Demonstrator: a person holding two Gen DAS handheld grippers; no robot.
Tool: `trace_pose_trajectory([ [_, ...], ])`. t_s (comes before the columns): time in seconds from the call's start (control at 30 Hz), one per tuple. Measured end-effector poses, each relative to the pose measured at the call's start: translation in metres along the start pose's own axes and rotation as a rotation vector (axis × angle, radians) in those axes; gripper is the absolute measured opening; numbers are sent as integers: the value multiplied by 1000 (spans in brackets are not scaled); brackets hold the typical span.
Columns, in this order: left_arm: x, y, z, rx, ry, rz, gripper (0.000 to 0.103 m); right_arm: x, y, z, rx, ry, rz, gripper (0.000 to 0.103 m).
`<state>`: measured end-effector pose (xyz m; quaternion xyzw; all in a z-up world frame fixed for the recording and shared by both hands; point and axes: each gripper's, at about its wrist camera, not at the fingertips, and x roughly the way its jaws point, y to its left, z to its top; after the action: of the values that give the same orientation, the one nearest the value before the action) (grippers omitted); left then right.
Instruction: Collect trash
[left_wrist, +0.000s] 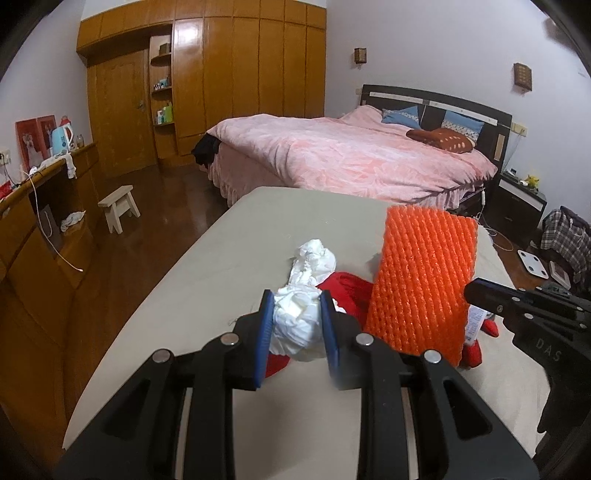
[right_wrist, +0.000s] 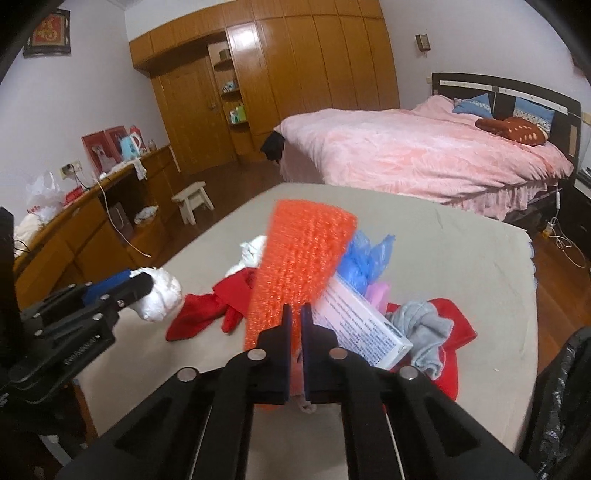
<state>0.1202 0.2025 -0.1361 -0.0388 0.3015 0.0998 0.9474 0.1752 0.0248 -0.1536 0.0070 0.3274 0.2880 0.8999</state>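
Your left gripper (left_wrist: 297, 325) is clamped on a crumpled white tissue wad (left_wrist: 301, 321), its blue pads pressing both sides of the wad, which is held just above the beige table (left_wrist: 207, 266) near its left edge; your right gripper (right_wrist: 295, 332) is closed narrow on the lower edge of an orange foam net sleeve (right_wrist: 299, 266), which stands up tilted from between the fingers, over the middle of the table; behind the sleeve, on the table, lie a red cloth (right_wrist: 207, 310) to its left, a white printed box (right_wrist: 365, 325) just right of it, a blue plastic bag (right_wrist: 364, 258) farther back, and a grey sock (right_wrist: 424, 332) on more red fabric to the right; a second white tissue (right_wrist: 251, 251) lies beyond the red cloth; a black bin bag (right_wrist: 565, 398) shows at the near right edge; the pink bed (left_wrist: 351, 155) stands well apart beyond the table.
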Motion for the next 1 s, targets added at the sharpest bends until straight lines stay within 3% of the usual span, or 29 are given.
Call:
trace_pose_trajectory([
  [0.27, -1, -3, -1, 2, 9, -11, 25, -16, -9, 1, 6, -9, -13, 5],
  [0.7, -22, -43, 12, 52, -24, -79, 25, -89, -35, 6, 43, -92, -46, 5],
  [1.0, -23, -82, 7, 99, -14, -142, 25, -97, -64, -13, 72, -44, -130, 8],
])
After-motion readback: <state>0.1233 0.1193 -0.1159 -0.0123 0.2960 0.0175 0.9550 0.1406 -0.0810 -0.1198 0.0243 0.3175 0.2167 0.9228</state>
